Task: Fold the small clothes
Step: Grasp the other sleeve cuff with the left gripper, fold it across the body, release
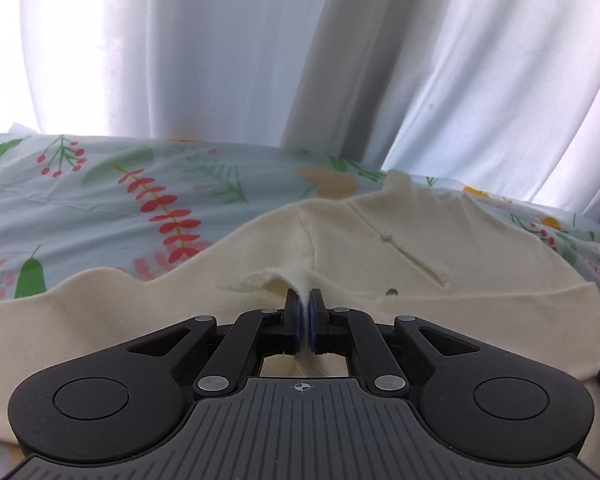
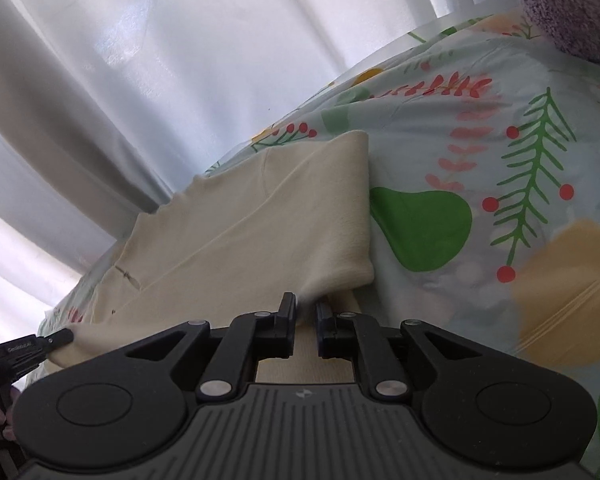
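Left claw (image 1: 304, 303): clenched on a pinch of the cream top (image 1: 380, 240), which lies across the bedspread (image 1: 100, 200).
Right claw (image 2: 306, 306): slightly parted astride the hem, not pressing.
Top's long axis: runs from you toward 11 o'clock; your right claw is nearer the folded sleeve (image 2: 340, 208).

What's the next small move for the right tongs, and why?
Probably close the right tongs fully on the cream garment: cloth sits between them with a gap showing, while the left tongs already pinch a ridge of it. Then both can lift the fold over the floral sheet.
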Tool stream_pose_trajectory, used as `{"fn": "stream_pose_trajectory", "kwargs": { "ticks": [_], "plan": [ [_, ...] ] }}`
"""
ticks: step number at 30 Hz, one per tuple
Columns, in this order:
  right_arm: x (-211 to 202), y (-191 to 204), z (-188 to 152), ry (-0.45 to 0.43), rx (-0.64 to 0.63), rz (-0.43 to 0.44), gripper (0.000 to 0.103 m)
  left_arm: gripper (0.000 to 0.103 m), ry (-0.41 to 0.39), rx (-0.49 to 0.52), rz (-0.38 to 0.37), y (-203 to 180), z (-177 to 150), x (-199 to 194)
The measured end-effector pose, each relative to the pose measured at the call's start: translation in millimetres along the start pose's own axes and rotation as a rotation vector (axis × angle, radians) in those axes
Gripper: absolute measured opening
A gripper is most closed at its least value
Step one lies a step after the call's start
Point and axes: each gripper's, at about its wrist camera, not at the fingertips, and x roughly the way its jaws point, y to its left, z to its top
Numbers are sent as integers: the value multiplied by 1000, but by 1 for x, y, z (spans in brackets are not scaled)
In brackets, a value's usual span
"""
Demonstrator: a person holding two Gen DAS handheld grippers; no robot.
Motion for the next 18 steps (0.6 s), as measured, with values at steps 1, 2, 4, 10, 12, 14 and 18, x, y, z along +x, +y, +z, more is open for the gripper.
{"fn": "stream_pose_trajectory", "kwargs": {
  "ticks": [1,2,4,10,12,14,18],
  "plan": [
    [-5,1,2,14,-16,3,24,6,1,1,-2,1,-2,0],
    [-14,2,4,11,-41,8,29,6,2,0,-5,2,-4,0],
    [-26,7,8,-22,-120,-8,34,6,6,-8,-12,5,-5,1],
    [-7,16,37,-69,-259,-129,43,6,16,-19,-12,4,-5,3],
    [15,18,45,-42,-281,-165,43,6,16,-15,-11,4,-5,3],
    [32,20,51,-18,-301,-194,37,6,14,-9,-11,3,-3,2],
    [48,30,52,-30,-391,-234,9,6,-24,-5,-18,2,0,-4]
  ]
}}
